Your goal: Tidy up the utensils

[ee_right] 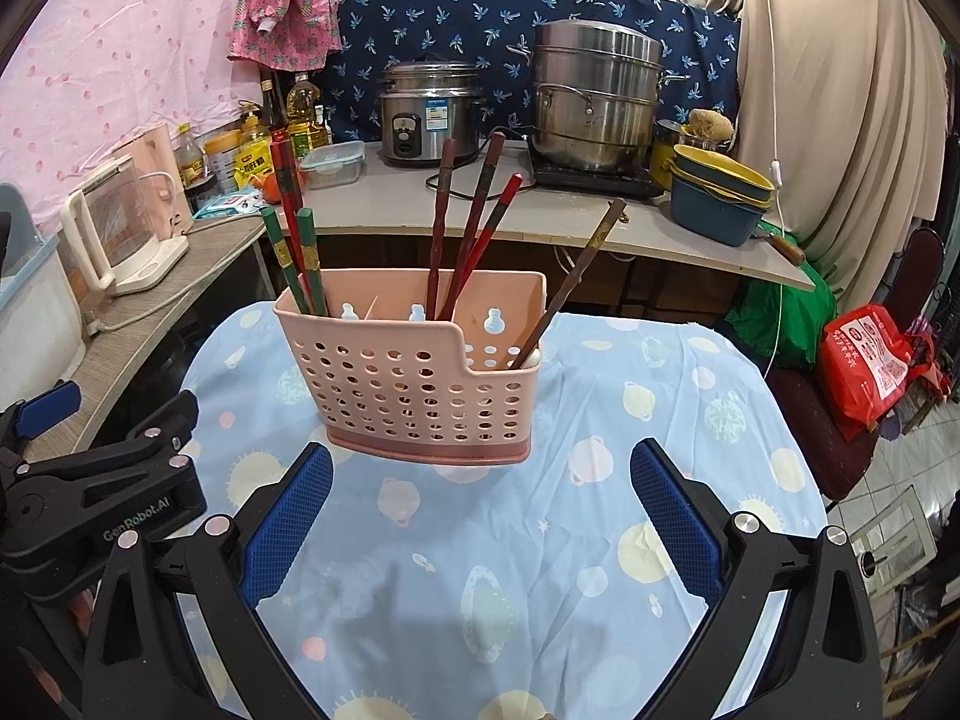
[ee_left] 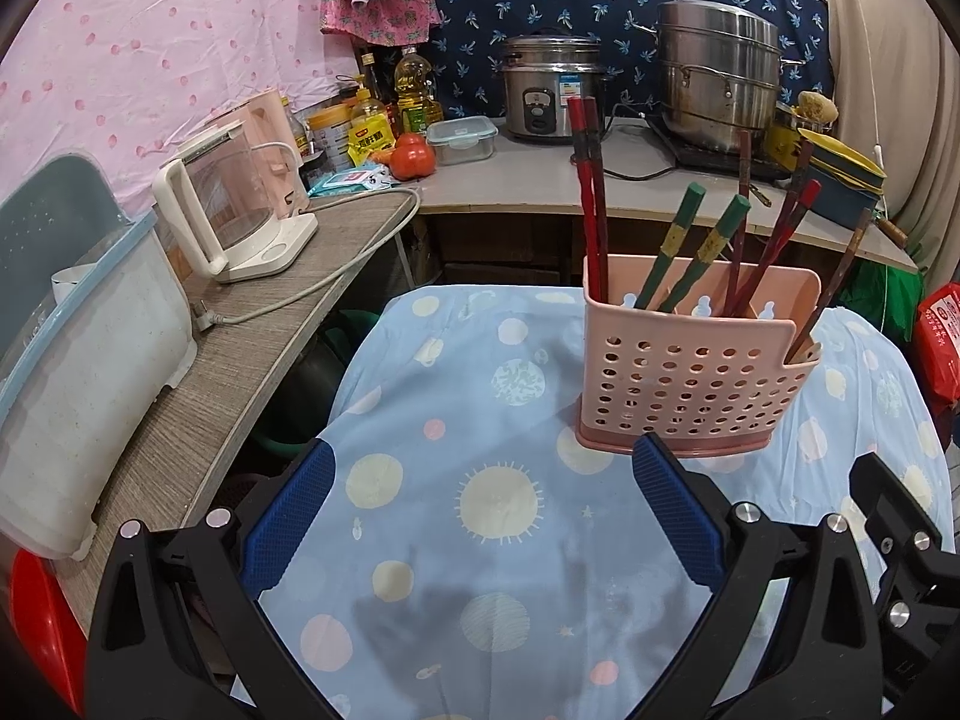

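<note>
Both spread, empty: left tool (ee_left: 483,483), right tool (ee_right: 480,480). Chopsticks (ee_right: 474,234) probably light, stiff, slippery; best pinched mid-shaft above pink holder (ee_right: 414,372).

2 black plastic grippers with blue pads

Left gripper (ee_left: 483,468) and right gripper (ee_right: 480,468): textured blue fingers (ee_right: 288,528), silver screws, white "GenRobot.AI" lettering.

The utensil holder (ee_right: 420,372) is salmon pink with rows of round holes and a darker pink base, and it sits on a light blue tablecloth (ee_right: 540,540) printed with pale yellow suns, planets and little pink dots. The chopsticks are a mix: a red pair (ee_left: 588,192), a green pair with yellow bands (ee_left: 690,246), and a few dark reddish-brown ones (ee_right: 474,228). Both grippers are black with bright blue textured pads (ee_left: 678,516).
</note>
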The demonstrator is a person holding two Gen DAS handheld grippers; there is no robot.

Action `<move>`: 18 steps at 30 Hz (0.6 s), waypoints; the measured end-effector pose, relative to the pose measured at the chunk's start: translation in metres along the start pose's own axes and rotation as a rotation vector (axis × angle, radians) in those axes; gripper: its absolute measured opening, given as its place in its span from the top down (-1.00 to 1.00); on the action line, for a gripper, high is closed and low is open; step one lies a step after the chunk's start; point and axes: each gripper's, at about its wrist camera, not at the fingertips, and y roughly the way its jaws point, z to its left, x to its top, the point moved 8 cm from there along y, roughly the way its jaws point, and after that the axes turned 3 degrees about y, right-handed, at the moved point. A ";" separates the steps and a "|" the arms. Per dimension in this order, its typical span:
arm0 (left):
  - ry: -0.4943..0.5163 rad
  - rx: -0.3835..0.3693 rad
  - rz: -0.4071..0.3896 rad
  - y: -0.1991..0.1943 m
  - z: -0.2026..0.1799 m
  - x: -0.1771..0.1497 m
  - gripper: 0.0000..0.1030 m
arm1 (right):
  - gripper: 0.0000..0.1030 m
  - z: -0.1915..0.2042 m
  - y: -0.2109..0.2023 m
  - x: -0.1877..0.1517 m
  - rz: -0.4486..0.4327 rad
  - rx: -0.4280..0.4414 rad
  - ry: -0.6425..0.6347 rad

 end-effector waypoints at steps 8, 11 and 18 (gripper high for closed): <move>-0.003 0.002 0.000 0.002 0.003 0.002 -0.84 | -0.86 -0.003 0.003 0.001 0.001 -0.003 0.003; -0.003 0.001 0.001 0.002 0.003 0.003 -0.84 | -0.86 -0.003 0.003 0.001 0.002 -0.001 0.002; -0.001 0.000 0.001 0.002 0.003 0.003 -0.84 | -0.86 -0.002 0.002 0.001 0.001 0.000 0.001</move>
